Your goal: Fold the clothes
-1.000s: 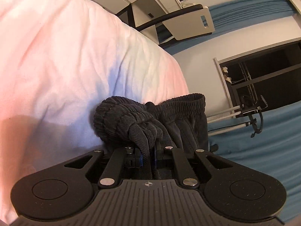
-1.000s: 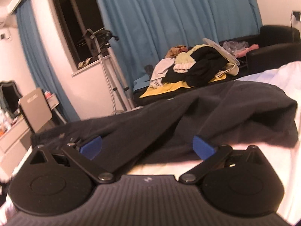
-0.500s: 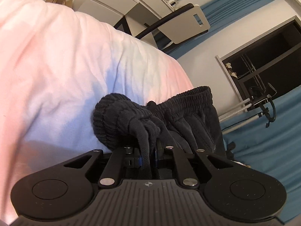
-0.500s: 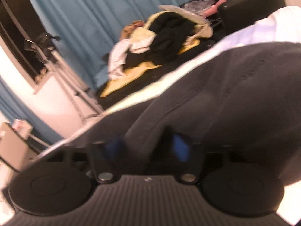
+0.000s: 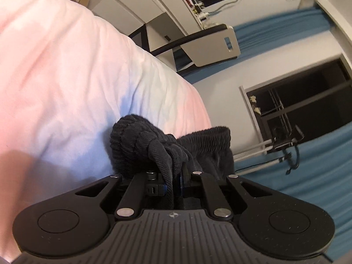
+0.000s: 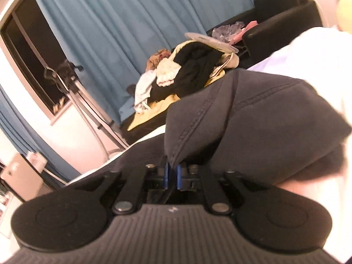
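A pair of dark grey sweatpants lies on a pale pink-white bedsheet (image 5: 66,83). In the left wrist view my left gripper (image 5: 173,183) is shut on the bunched ribbed waistband (image 5: 143,145) of the sweatpants, with the elastic band (image 5: 209,136) trailing right. In the right wrist view my right gripper (image 6: 172,176) is shut on a stitched hem of the sweatpants (image 6: 253,121), which is lifted and folded over in front of the camera. The blue pads (image 6: 166,175) pinch the fabric edge.
A pile of mixed clothes (image 6: 187,72) lies on a black couch (image 6: 281,15) by teal curtains (image 6: 110,22). A tripod stand (image 6: 72,81) is near the window. A chair (image 5: 209,41) and white desk (image 5: 136,6) stand beyond the bed edge.
My right gripper went from wide open to shut on the sweatpants' hem and lifted it. My left gripper stays shut on the waistband, with only the view tilting.
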`<act>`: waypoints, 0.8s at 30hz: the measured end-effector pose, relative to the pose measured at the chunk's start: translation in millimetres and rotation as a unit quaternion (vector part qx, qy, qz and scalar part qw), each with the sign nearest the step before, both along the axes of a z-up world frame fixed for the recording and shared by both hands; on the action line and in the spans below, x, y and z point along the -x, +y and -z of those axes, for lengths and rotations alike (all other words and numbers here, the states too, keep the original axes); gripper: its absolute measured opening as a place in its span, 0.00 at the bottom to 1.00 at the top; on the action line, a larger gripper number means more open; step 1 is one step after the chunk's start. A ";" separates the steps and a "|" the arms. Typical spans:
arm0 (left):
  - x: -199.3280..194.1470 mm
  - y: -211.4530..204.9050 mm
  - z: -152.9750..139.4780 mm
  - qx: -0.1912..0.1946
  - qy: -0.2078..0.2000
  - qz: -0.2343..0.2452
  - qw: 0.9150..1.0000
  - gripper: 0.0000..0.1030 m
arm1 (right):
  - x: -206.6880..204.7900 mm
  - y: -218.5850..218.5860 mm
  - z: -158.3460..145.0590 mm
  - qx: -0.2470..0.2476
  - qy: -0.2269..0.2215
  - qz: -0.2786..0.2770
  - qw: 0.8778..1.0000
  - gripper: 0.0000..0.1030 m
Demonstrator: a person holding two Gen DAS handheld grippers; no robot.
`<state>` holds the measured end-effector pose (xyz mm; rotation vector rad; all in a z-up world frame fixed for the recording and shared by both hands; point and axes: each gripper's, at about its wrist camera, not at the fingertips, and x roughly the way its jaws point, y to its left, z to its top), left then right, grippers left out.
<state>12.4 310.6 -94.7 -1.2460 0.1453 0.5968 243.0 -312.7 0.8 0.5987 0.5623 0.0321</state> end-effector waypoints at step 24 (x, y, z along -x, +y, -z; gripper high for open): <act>12.3 5.2 7.8 0.039 0.016 -0.008 0.999 0.12 | 50.9 -6.9 7.1 0.215 0.018 -0.009 0.976 0.81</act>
